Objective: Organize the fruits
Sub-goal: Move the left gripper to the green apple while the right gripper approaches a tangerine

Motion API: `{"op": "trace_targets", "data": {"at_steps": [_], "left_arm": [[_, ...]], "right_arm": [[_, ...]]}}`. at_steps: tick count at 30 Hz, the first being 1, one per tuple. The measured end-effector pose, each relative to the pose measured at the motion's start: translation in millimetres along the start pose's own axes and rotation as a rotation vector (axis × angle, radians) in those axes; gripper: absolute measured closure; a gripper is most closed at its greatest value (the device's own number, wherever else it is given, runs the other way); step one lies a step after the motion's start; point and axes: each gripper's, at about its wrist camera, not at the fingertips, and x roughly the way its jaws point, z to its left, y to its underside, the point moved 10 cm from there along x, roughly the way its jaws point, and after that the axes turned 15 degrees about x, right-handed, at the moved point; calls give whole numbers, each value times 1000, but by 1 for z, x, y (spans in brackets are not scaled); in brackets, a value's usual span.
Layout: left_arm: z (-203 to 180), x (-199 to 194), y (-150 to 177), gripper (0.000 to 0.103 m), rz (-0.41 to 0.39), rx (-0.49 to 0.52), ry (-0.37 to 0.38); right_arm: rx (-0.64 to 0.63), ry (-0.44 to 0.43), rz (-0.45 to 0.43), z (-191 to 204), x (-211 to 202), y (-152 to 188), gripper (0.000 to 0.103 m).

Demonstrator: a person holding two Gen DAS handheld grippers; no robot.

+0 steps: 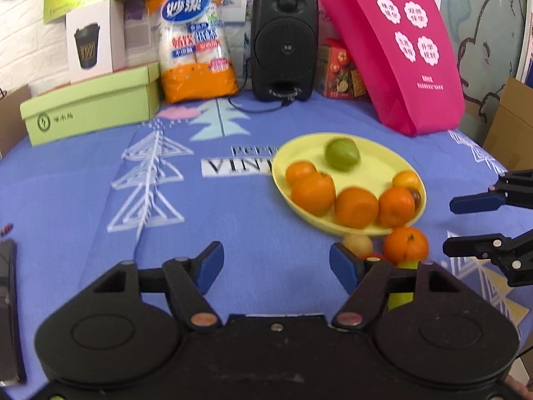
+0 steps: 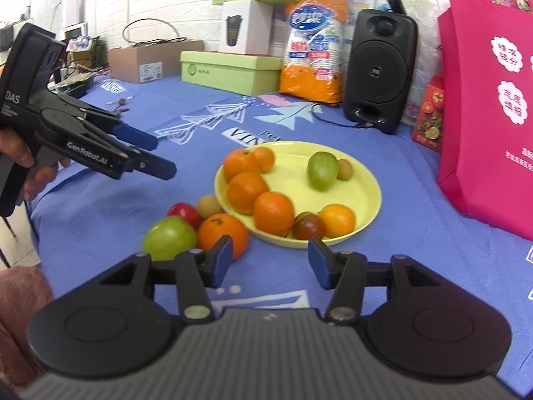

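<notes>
A yellow plate [image 2: 353,196] [image 1: 373,166] on the blue cloth holds several oranges [image 2: 273,213], a green fruit [image 2: 321,170], a small kiwi-like fruit [image 2: 344,169] and a dark tomato [image 2: 309,226]. Beside its near-left rim lie an orange [image 2: 221,233] [image 1: 404,245], a green apple [image 2: 168,238], a red tomato [image 2: 183,213] and a small tan fruit [image 2: 208,205] [image 1: 358,245]. My left gripper [image 1: 276,263] [image 2: 165,156] is open and empty, left of the loose fruits. My right gripper [image 2: 269,260] [image 1: 448,223] is open and empty, just in front of the plate.
At the back stand a green shoe box [image 1: 90,106], an orange-and-white packet [image 1: 196,36], a black speaker [image 1: 283,40] with its cable, a red box [image 1: 338,73] and a pink bag [image 1: 393,46]. A cardboard box [image 2: 153,61] and clutter sit far left.
</notes>
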Motion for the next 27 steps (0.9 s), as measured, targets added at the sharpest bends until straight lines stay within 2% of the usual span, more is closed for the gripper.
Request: {"op": "trace_targets", "data": {"at_steps": [13,21,27], "left_arm": [[-30,-9,27,32,23,-3,55],[-70,-22,25,32,-17,1,187],[-98,-8,21,32,-12,44,224]], "right_arm": [[-51,-41,52,27,3,22,45],[-33,-18,65,18,7,25,42],[-15,-9,58,13,8,22,42]]}}
